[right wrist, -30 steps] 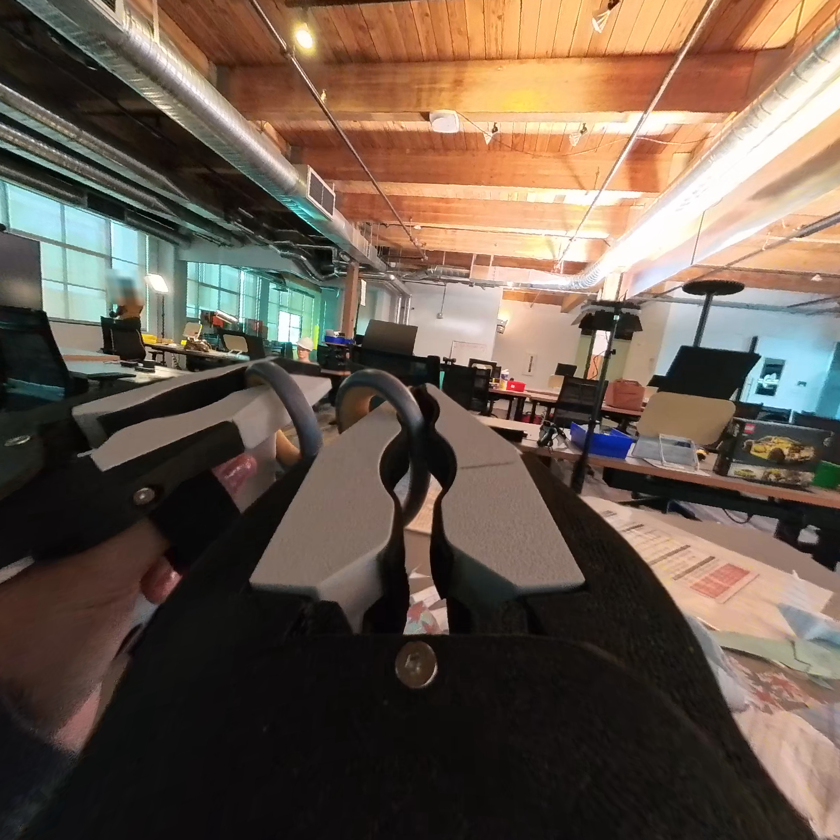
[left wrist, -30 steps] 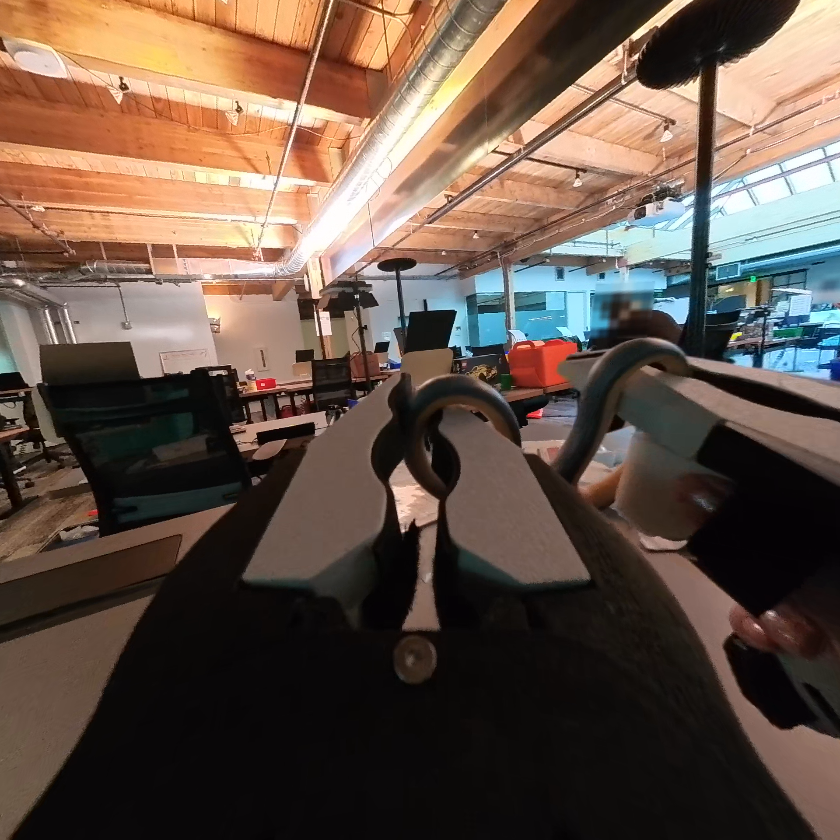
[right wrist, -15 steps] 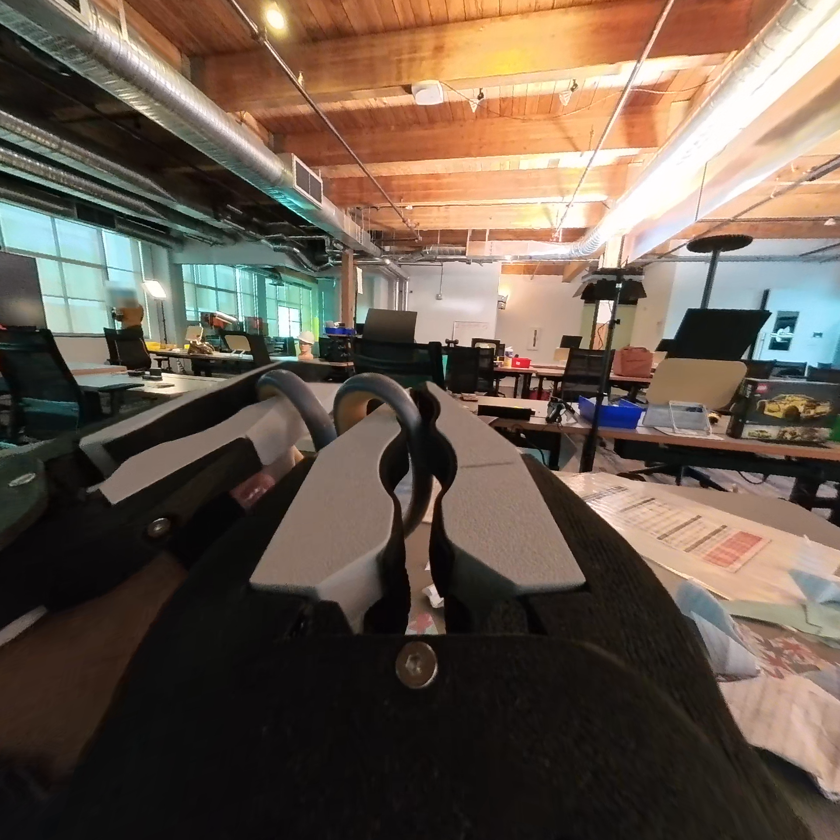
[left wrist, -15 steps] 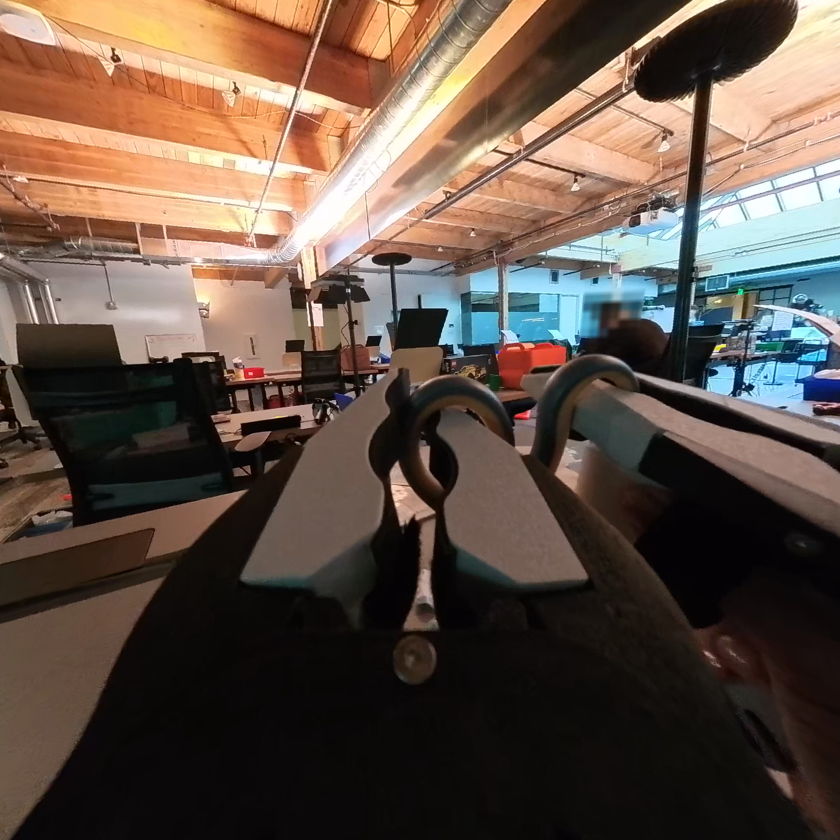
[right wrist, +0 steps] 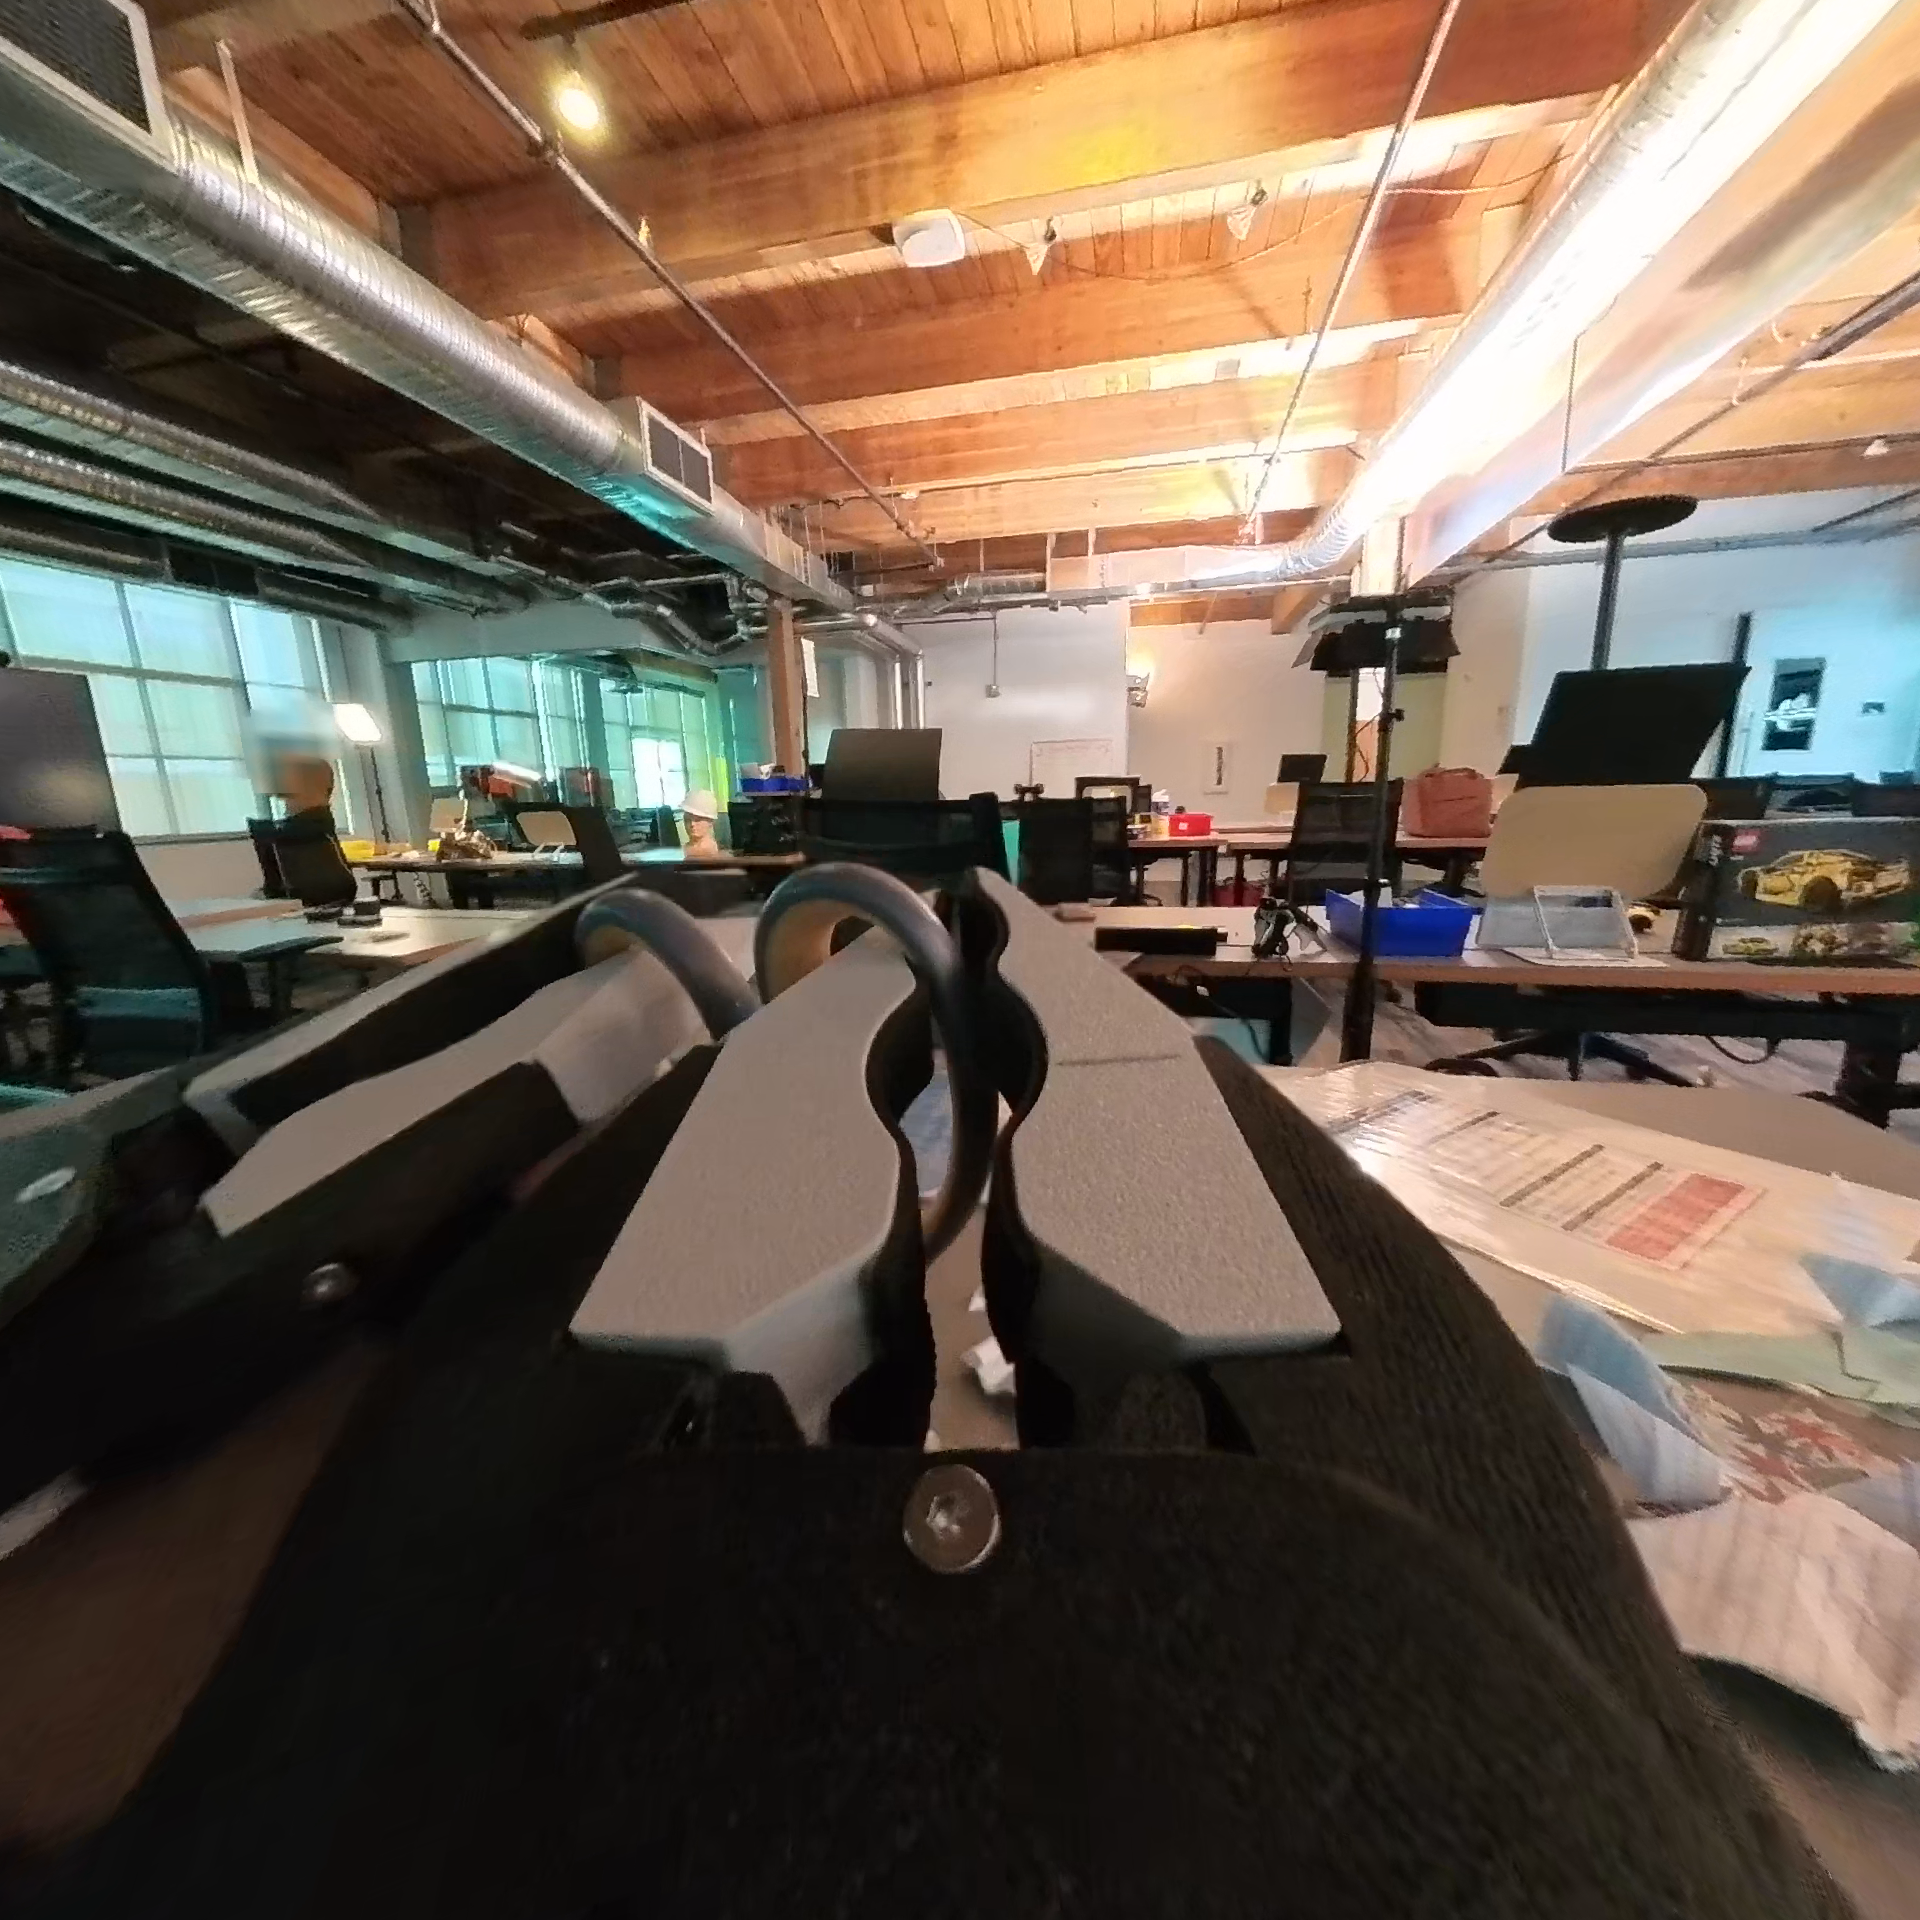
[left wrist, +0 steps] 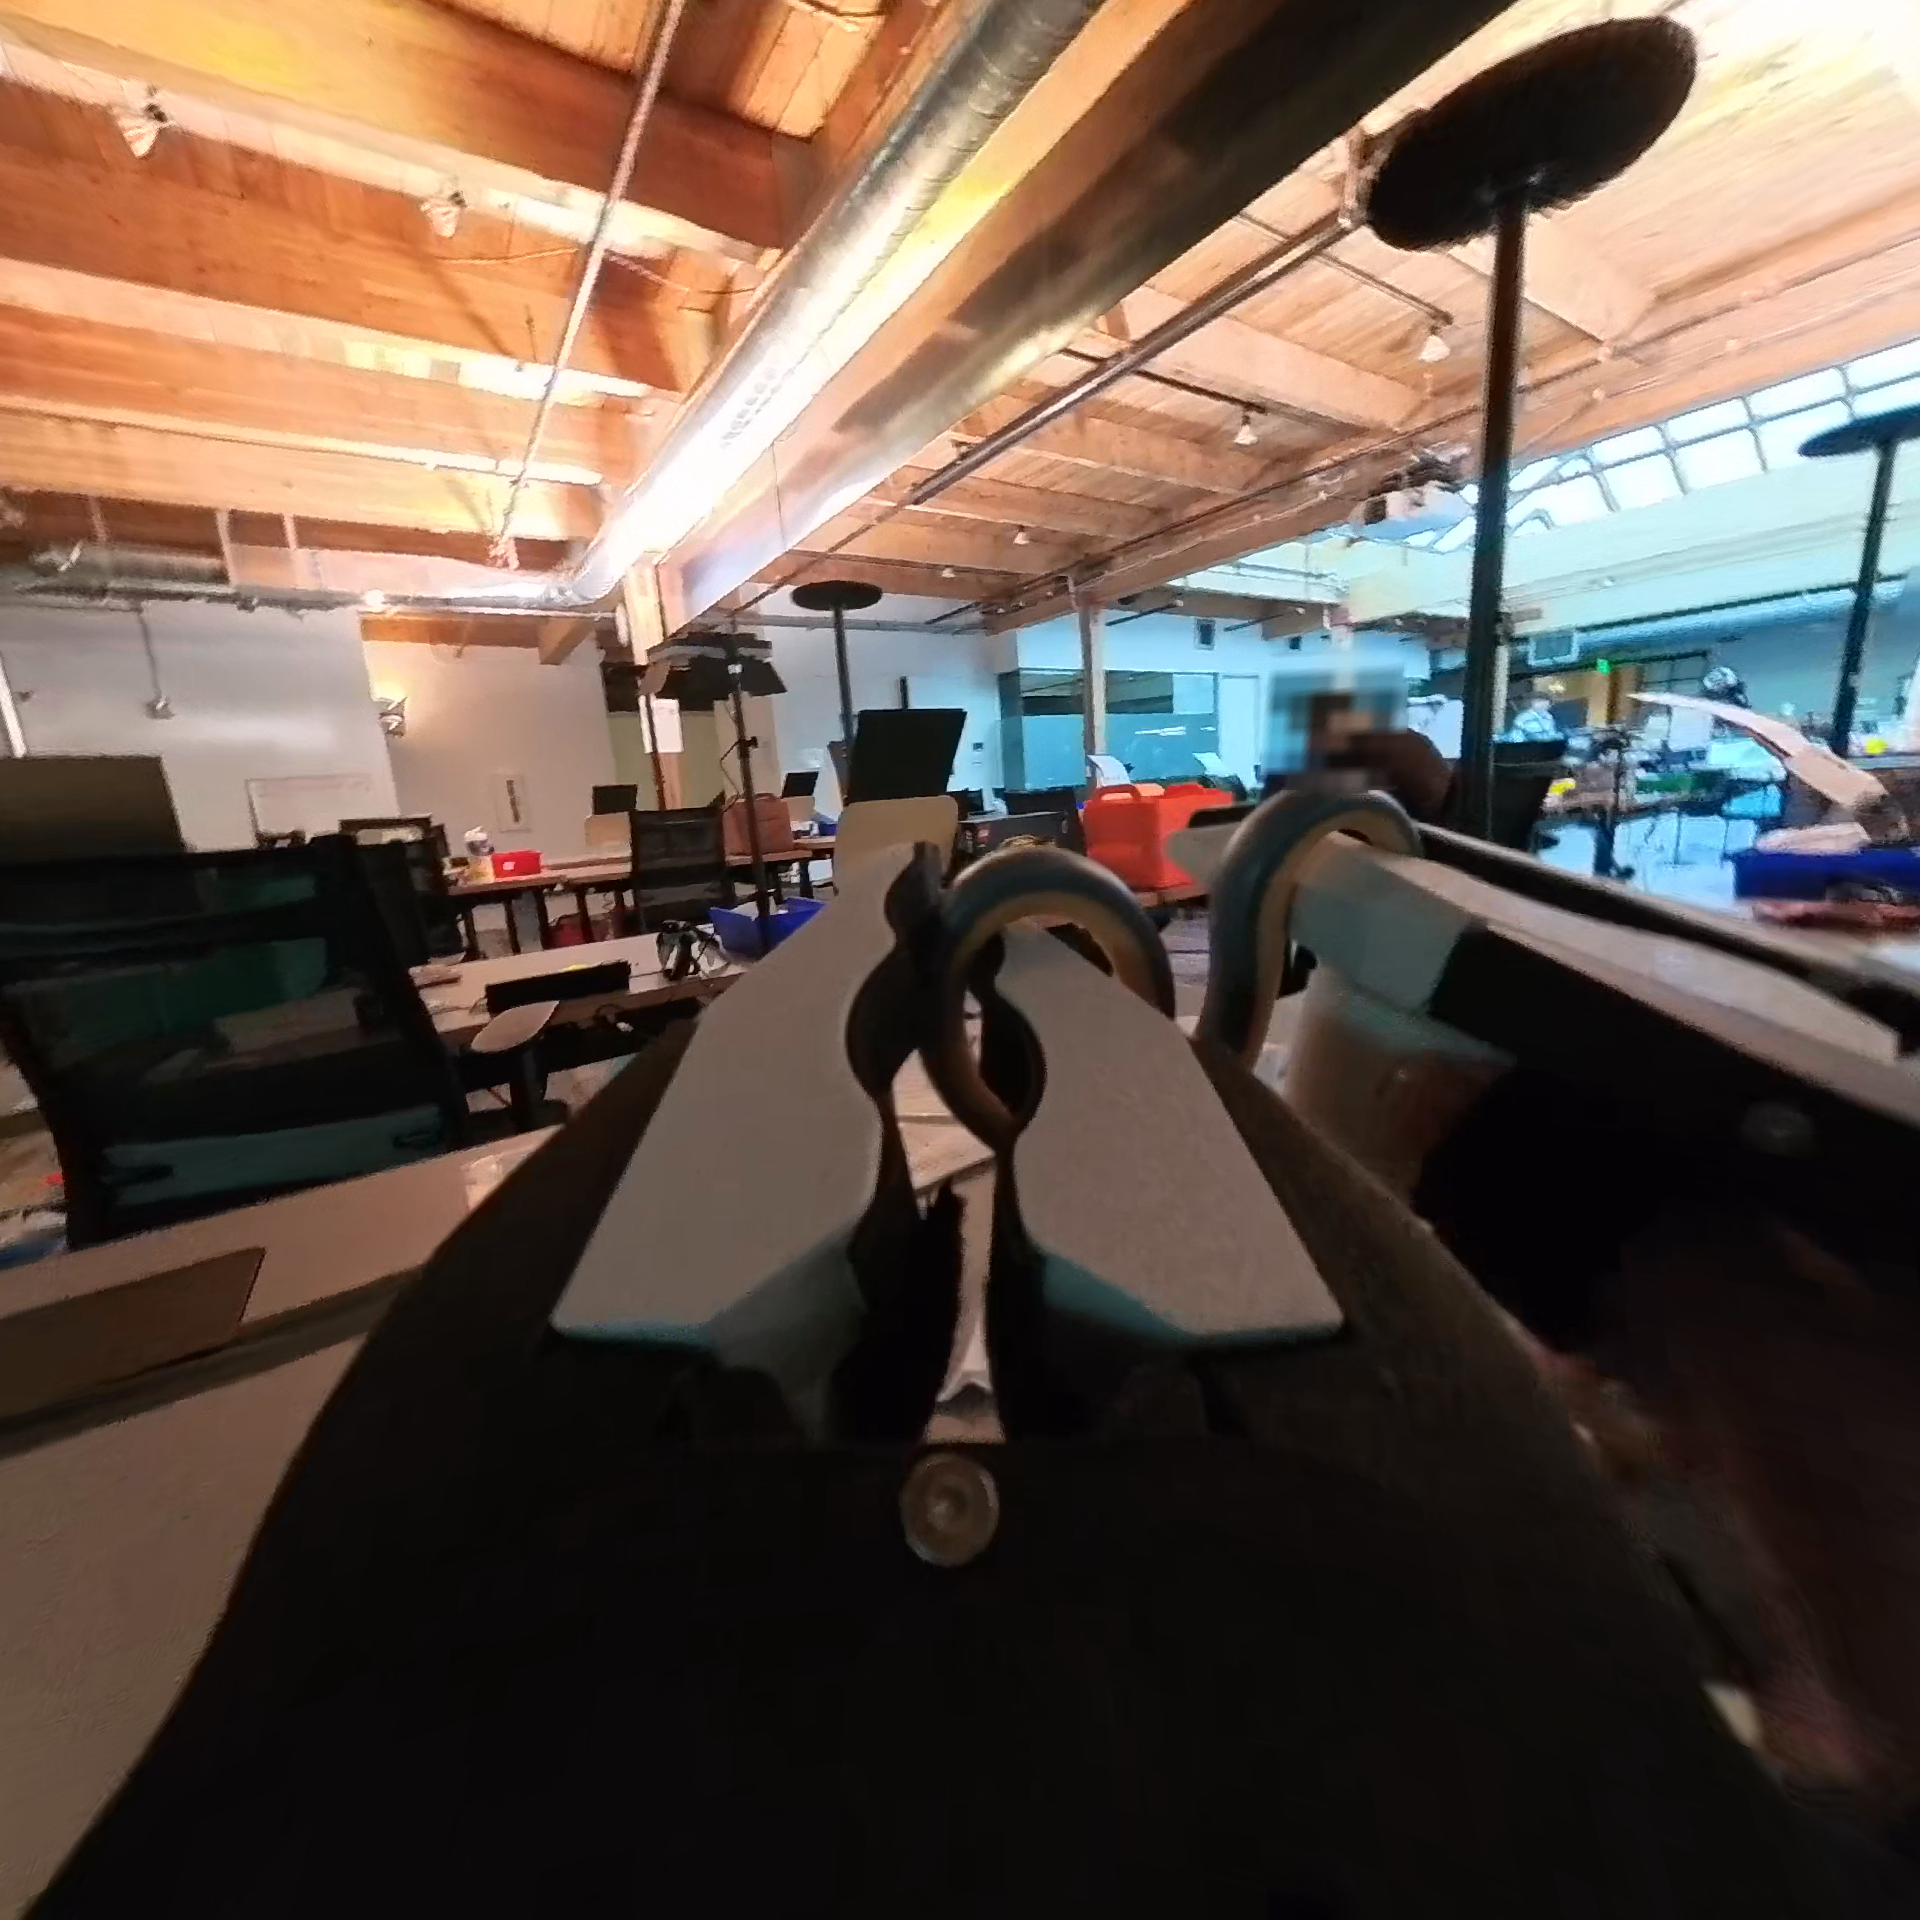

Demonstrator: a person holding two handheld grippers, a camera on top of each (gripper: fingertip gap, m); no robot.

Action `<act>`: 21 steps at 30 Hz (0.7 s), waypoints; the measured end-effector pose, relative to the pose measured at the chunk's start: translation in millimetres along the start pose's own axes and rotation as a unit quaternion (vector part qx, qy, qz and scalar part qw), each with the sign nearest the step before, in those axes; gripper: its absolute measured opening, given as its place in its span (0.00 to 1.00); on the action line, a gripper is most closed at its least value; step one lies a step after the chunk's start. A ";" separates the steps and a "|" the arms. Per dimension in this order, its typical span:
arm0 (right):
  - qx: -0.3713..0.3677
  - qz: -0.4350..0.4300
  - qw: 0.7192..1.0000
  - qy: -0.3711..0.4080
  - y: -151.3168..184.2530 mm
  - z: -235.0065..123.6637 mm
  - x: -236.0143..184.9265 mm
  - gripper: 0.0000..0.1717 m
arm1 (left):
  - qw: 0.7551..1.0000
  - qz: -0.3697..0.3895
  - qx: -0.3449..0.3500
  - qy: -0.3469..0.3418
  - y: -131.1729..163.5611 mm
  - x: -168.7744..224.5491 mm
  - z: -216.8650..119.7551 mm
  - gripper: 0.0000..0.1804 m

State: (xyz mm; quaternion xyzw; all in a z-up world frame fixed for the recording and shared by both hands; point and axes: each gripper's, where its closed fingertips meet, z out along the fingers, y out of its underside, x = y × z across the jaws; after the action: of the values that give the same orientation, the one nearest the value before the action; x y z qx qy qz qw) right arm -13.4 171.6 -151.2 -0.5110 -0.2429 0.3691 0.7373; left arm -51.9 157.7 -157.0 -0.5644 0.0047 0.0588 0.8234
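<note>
My left gripper [left wrist: 961,935] is shut on one grey-blue handle loop [left wrist: 1049,914] with a beige inner lining, apparently of a pair of scissors; the loop arches over its right finger. My right gripper [right wrist: 971,935] is shut on the other loop [right wrist: 883,935], which arches over its left finger. The two grippers are side by side and close together. The right gripper with its loop [left wrist: 1309,862] shows at the right of the left wrist view. The left gripper with its loop [right wrist: 665,945] shows at the left of the right wrist view. The rest of the tool is hidden under the fingers.
A grey table [left wrist: 156,1455] lies below. Printed sheets [right wrist: 1579,1184] and blue and patterned scraps [right wrist: 1621,1413] lie at the right. A black office chair [left wrist: 208,1039] stands at the left, a lamp pole [left wrist: 1496,520] at the right, desks and bins farther back.
Both grippers stay shut on their loops. The right gripper has drawn a little closer to the left one, and both views have shifted slightly.
</note>
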 end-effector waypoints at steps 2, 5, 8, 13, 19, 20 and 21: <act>-0.011 -0.015 1.000 -0.010 1.7 -1.1 1.1 0.00 | 0.999 0.030 0.003 0.021 0.9 2.6 -0.1 0.00; -0.018 -0.033 0.999 -0.001 3.1 -3.6 8.8 0.00 | 0.998 0.062 0.001 0.026 2.5 4.3 -0.7 0.00; -0.012 -0.013 1.000 0.018 0.2 -8.4 23.9 0.00 | 0.997 0.076 0.001 0.020 3.8 1.9 -2.0 0.00; -0.006 0.023 0.998 0.057 -1.3 -19.7 58.2 0.00 | 0.998 0.053 0.014 0.000 0.1 -16.1 -5.8 0.00; 0.002 0.014 0.998 0.065 -5.1 -24.5 65.7 0.00 | 0.996 0.079 0.035 0.006 -5.3 -14.4 -9.7 0.00; 0.003 0.008 0.998 0.068 -5.6 -25.1 66.2 0.00 | 0.996 0.079 0.035 0.005 -5.6 -15.3 -9.7 0.00; 0.005 0.005 0.997 0.071 -6.0 -26.1 67.3 0.00 | 0.997 0.075 0.036 0.001 -5.6 -17.5 -10.0 0.00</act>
State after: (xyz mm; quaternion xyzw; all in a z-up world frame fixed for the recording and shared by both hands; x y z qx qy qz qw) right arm 48.5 208.7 -156.2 -0.5336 -0.1859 0.3366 0.7533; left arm -68.1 144.8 -154.1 -0.5327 0.0503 0.1199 0.8362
